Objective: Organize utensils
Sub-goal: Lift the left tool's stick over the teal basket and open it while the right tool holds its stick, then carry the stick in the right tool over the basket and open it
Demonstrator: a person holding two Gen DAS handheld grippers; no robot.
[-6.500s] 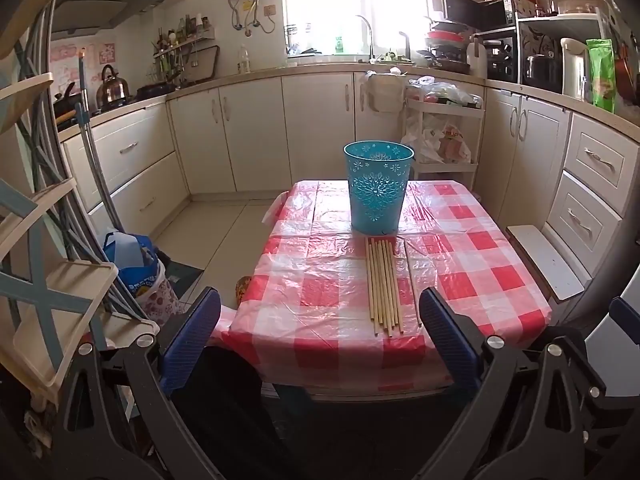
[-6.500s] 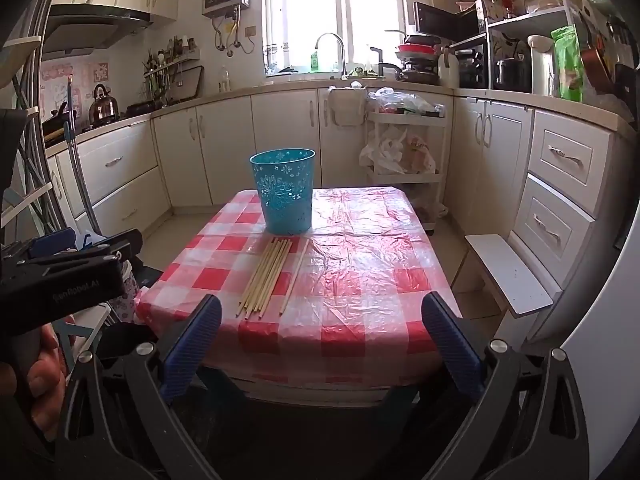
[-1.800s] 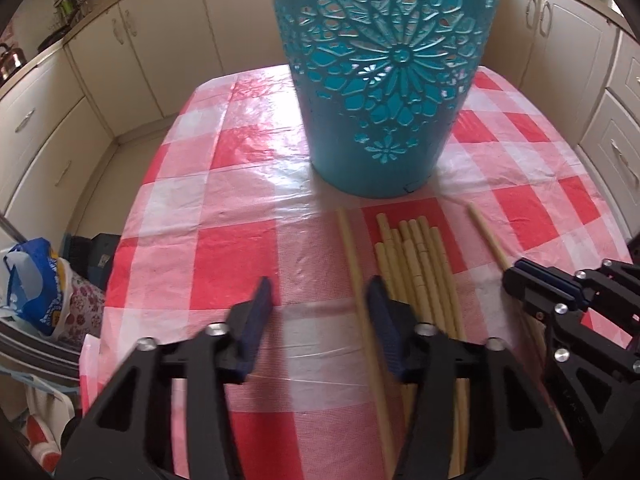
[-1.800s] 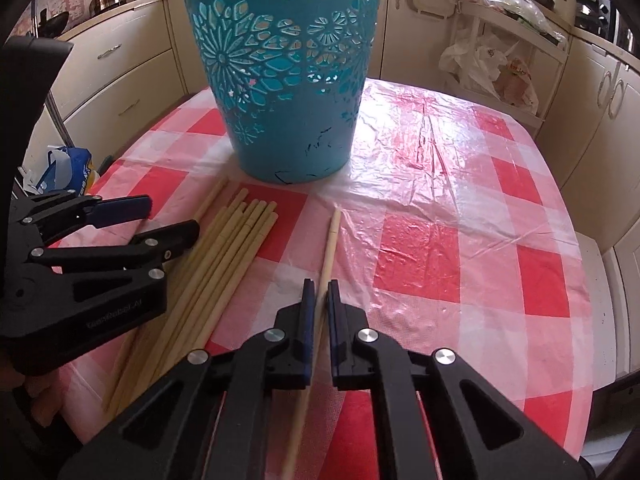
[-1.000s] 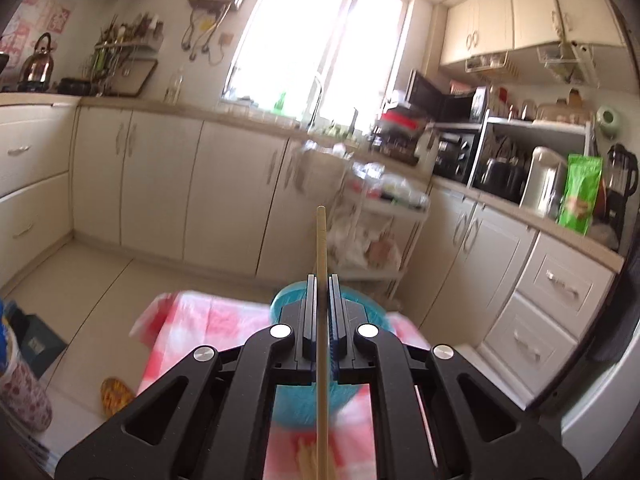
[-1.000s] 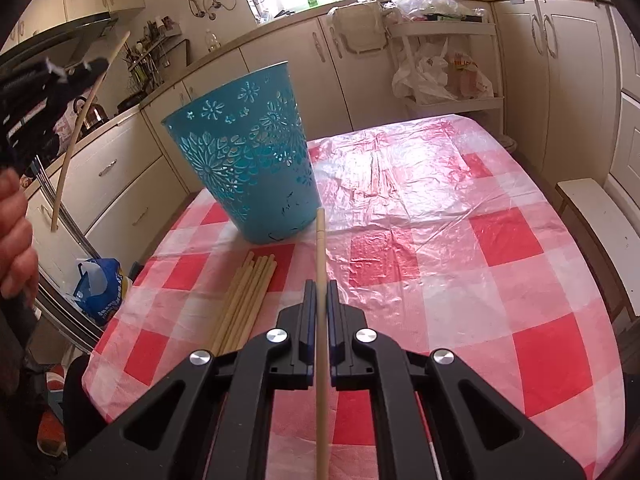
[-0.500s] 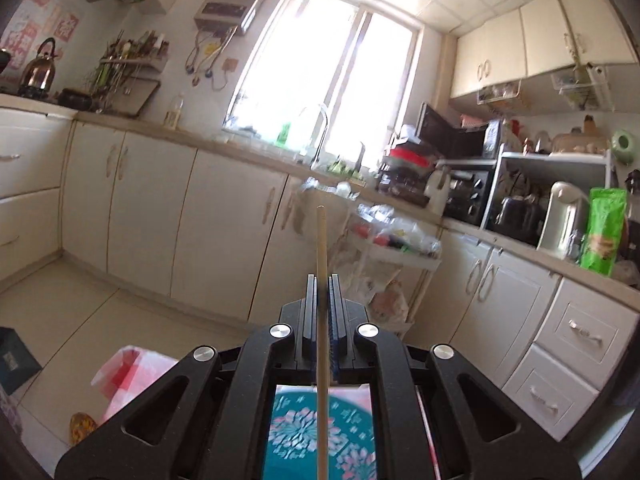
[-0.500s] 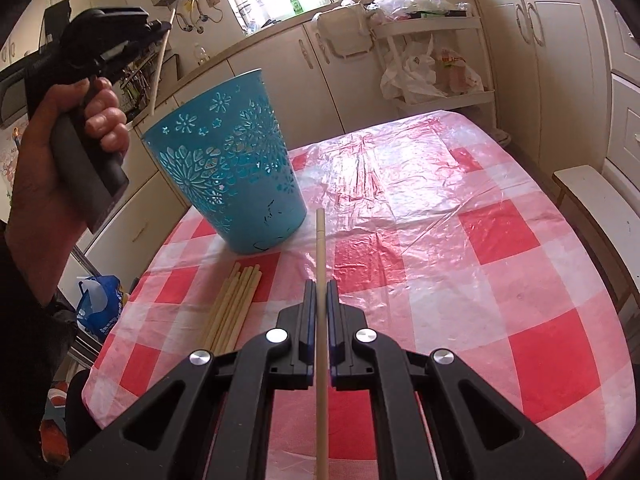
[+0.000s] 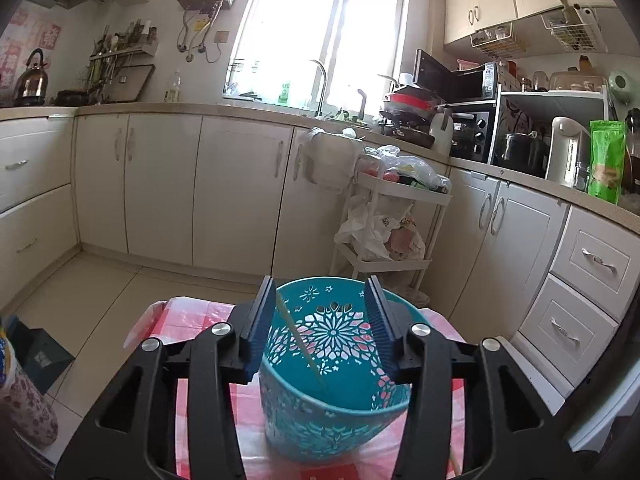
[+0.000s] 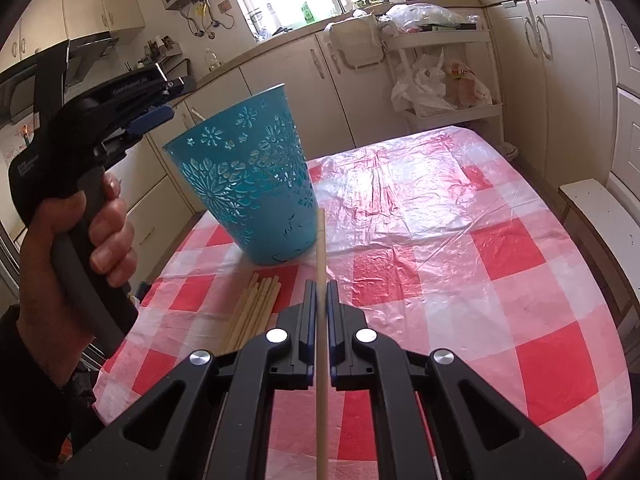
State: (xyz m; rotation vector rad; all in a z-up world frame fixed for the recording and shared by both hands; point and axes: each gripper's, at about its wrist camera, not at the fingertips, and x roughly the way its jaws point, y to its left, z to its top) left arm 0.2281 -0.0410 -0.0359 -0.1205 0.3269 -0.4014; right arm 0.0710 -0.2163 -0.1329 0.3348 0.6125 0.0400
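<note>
A teal cut-out bucket [image 9: 332,396] stands on the red-checked tablecloth [image 10: 460,248]. My left gripper [image 9: 320,320] is open just above its rim, and one chopstick [image 9: 298,338] leans inside the bucket. In the right wrist view the bucket [image 10: 248,184] is ahead to the left, with the left gripper [image 10: 168,96] held over its left rim. My right gripper [image 10: 319,308] is shut on a single chopstick [image 10: 320,264] pointing at the bucket's base. A bundle of several chopsticks [image 10: 256,312] lies on the cloth in front of the bucket.
A white trolley [image 9: 396,236] with plastic bags stands beyond the table by the cabinets. A white stool [image 10: 600,216] sits at the table's right side. A blue bag [image 9: 24,380] is on the floor to the left.
My left gripper has opened and its chopstick has dropped into the bucket. It has tilted down toward the bucket. My right gripper still holds its chopstick, almost unmoved.
</note>
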